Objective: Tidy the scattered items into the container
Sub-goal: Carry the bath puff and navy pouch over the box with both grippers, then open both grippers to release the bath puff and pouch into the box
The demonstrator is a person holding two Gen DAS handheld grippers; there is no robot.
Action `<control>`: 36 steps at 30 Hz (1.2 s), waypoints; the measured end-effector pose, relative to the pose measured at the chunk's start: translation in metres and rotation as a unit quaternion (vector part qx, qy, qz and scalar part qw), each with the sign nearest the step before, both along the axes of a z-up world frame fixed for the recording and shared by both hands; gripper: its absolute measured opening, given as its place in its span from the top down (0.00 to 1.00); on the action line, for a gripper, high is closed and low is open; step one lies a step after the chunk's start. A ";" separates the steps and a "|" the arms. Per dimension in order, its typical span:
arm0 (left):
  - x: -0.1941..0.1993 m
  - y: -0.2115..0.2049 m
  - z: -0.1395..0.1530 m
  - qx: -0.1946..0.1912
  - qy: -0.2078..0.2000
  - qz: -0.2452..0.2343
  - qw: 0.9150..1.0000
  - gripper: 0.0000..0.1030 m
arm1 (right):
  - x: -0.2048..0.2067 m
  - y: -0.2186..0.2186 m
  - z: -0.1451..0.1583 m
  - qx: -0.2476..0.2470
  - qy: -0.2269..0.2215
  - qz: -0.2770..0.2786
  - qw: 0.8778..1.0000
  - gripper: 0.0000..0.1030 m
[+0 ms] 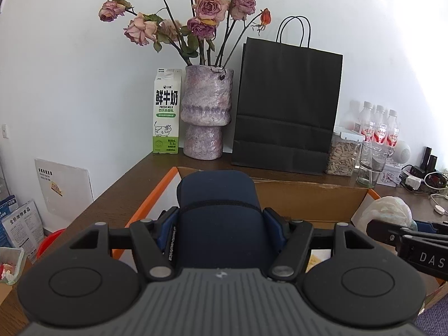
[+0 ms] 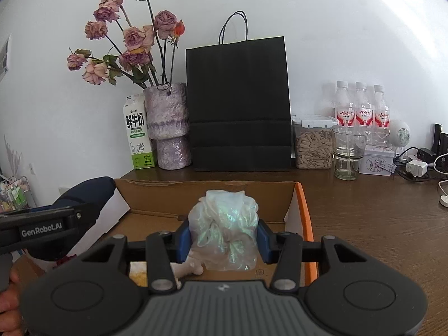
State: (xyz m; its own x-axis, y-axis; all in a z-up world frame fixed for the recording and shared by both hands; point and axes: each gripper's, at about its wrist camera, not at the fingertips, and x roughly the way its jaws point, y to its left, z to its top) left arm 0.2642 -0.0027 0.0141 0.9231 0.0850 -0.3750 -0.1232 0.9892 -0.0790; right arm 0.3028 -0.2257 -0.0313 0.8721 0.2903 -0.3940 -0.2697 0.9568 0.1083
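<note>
My left gripper (image 1: 221, 224) is shut on a dark navy soft case (image 1: 218, 198), held above the left side of an open cardboard box (image 1: 308, 196) with orange edges. My right gripper (image 2: 224, 240) is shut on a crumpled iridescent sheer pouch (image 2: 224, 229), held over the right part of the same box (image 2: 212, 196). The navy case (image 2: 86, 193) and left gripper show at the left of the right wrist view. The pouch (image 1: 386, 210) shows at the right of the left wrist view. A pale object (image 2: 190, 270) and something yellow (image 2: 138, 275) lie in the box.
Behind the box on the brown table (image 2: 378, 224) stand a milk carton (image 1: 166, 112), a purple vase of dried roses (image 1: 205, 112), a black paper bag (image 1: 285, 106), a seed jar (image 2: 313, 145), a glass (image 2: 347, 154), bottles (image 2: 361, 106), a tin and cables.
</note>
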 end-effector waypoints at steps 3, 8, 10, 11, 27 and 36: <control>0.003 0.000 -0.002 0.003 0.004 0.003 1.000 0.36 | -0.001 0.002 0.000 -0.003 0.001 0.001 1.000 0.56; 0.002 -0.003 -0.003 0.016 0.000 0.018 1.000 0.30 | -0.002 0.002 -0.001 -0.002 0.002 0.002 1.000 0.50; -0.003 -0.009 0.000 0.040 -0.024 0.033 0.998 0.05 | -0.003 0.003 0.000 -0.003 0.001 0.001 1.000 0.29; -0.006 -0.012 0.001 0.052 -0.036 0.041 0.997 0.00 | -0.003 0.003 0.000 -0.002 -0.002 0.000 1.000 0.11; -0.007 -0.012 0.001 0.054 -0.030 0.046 0.997 0.00 | -0.004 0.000 0.002 -0.001 -0.013 -0.026 1.000 0.00; -0.008 -0.012 0.001 0.054 -0.030 0.044 0.997 0.00 | -0.007 -0.001 0.003 0.000 -0.017 -0.025 1.000 0.00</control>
